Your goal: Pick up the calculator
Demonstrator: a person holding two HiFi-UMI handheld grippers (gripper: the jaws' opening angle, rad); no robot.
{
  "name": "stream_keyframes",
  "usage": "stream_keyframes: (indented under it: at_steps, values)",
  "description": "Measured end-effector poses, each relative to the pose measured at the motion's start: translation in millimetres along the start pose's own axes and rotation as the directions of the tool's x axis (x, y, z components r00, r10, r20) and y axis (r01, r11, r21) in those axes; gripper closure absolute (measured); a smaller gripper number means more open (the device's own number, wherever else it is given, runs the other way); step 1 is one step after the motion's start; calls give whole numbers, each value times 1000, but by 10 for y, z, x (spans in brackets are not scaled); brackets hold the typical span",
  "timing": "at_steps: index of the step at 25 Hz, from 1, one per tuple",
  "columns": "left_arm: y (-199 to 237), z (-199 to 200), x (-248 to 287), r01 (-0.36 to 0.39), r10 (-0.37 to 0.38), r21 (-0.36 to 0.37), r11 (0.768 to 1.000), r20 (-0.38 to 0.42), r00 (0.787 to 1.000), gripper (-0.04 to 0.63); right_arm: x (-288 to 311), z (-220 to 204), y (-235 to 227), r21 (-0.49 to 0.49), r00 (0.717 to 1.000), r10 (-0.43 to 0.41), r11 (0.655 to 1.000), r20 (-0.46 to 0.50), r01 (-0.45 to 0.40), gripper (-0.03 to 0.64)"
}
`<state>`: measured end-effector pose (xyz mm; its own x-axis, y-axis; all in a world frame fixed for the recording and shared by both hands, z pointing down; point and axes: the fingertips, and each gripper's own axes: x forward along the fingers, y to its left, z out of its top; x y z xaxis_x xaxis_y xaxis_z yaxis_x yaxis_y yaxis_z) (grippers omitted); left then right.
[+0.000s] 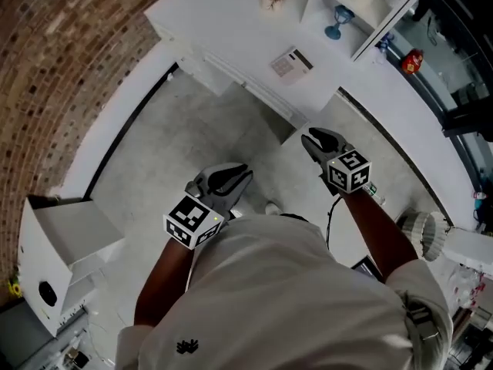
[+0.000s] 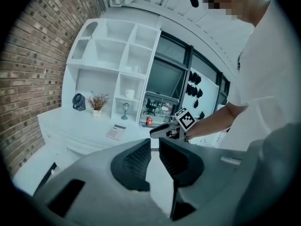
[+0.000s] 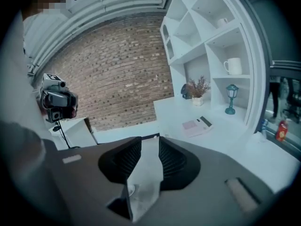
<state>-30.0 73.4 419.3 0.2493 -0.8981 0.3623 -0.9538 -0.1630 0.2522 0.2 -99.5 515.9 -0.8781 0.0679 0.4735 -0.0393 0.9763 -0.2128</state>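
The calculator (image 1: 291, 64) lies flat on the white worktop (image 1: 223, 21) in the upper middle of the head view, near the worktop's front edge and well apart from both grippers. In the right gripper view it sits right of centre, its dark display end turned toward the shelf unit (image 3: 202, 27). The left gripper (image 1: 240, 174) is held over the grey floor (image 1: 177, 137) at lower centre of the head view, its marker cube (image 1: 192, 220) nearest the camera. In its own view the two dark ribbed pads (image 2: 136, 160) stand a narrow gap apart with nothing between them, so it is released and empty. The right gripper (image 1: 314, 139) is to the right of it and a little higher in the frame, pointing toward the worktop corner. Its pads (image 3: 123, 160) are parted somewhat wider, with only floor seen through the gap, so it too is released and holds nothing. On the worktop behind the calculator, a dried plant (image 3: 198, 89) in a small pot stands against the shelf unit. A blue lamp (image 3: 230, 98) stands in the lowest open compartment and a white mug (image 3: 233, 66) in the compartment above it. In the left gripper view a small dark fan (image 2: 78, 101) stands left of the plant. A brick wall (image 1: 62, 52) fills the upper left of the head view, and a white box (image 1: 58, 260) stands at lower left. A red object (image 1: 411, 62) is at upper right, past the worktop; what it is cannot be made out.
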Motion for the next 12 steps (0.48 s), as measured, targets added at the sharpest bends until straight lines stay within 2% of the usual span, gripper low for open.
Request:
stream_keyframes:
  at_steps: [4,8,12]
  values:
    - [510,114,-203,99,-98,40,994,-38,994,538,319,86,-144,77,994,-112,991,9,111,491]
    - [927,182,-379,192,-187,62,979,-70,980,538,561,127,-327,151,974,-224,964,13,220,483]
    - [1255,215,-337,236,-231,59,970,-85,969,538,775,119,-613,196,959,-283,940,-9,279,472]
